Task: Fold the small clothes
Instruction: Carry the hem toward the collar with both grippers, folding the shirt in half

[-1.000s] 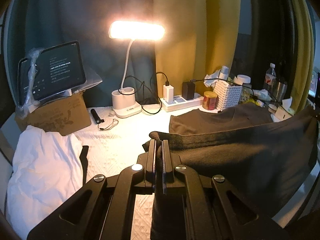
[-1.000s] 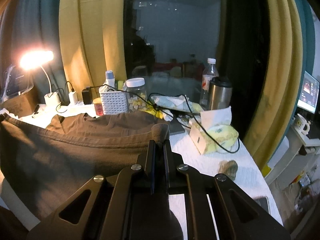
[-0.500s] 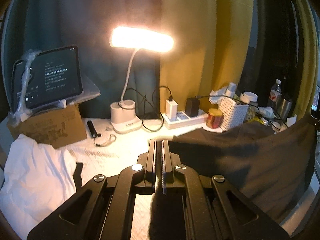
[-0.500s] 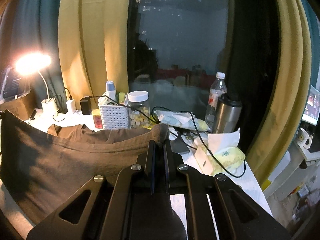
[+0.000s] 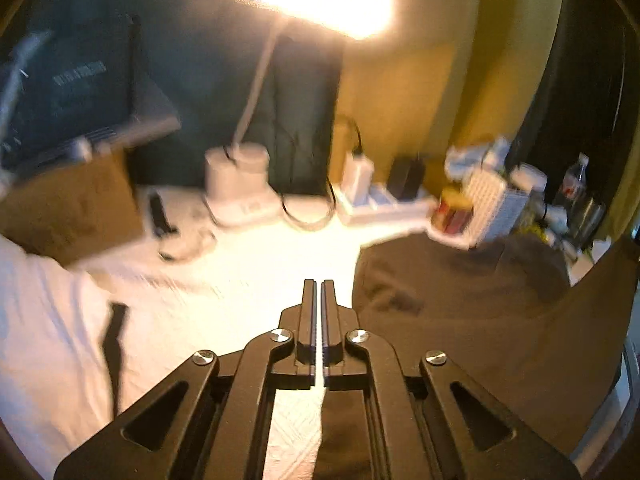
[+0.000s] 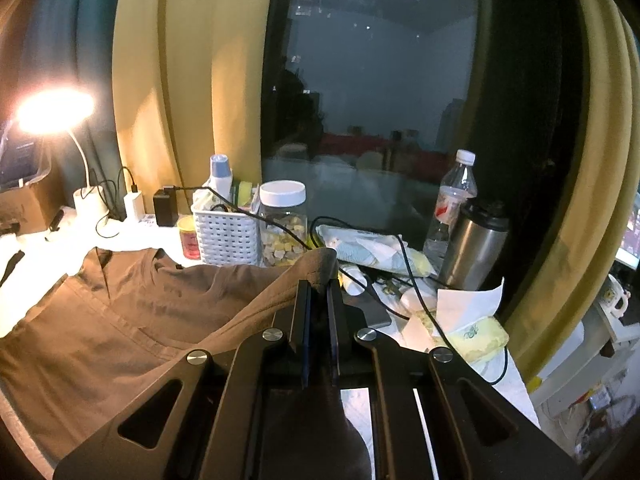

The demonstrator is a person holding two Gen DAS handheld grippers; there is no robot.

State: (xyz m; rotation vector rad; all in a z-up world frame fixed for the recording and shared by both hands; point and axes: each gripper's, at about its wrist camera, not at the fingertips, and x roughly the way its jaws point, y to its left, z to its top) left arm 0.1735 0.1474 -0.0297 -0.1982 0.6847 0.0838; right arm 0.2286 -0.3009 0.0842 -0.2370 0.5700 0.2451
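Observation:
A dark brown shirt lies spread on the white table, its collar toward the back. It also shows in the left wrist view. My right gripper is shut on a corner of the shirt and holds it lifted above the table. My left gripper has its jaws nearly closed with a thin bright gap between them; nothing shows between the fingertips. The shirt hangs down at its right side and under it. The left wrist view is blurred.
A lit desk lamp, a power strip, a cardboard box with a tablet and white cloth sit left. A white basket, jar, bottle, steel flask and tissues crowd the right.
My left gripper has swung forward and lost the shirt edge from between its fingertips. My right gripper stays shut on its corner, and the shirt has dropped flatter onto the table.

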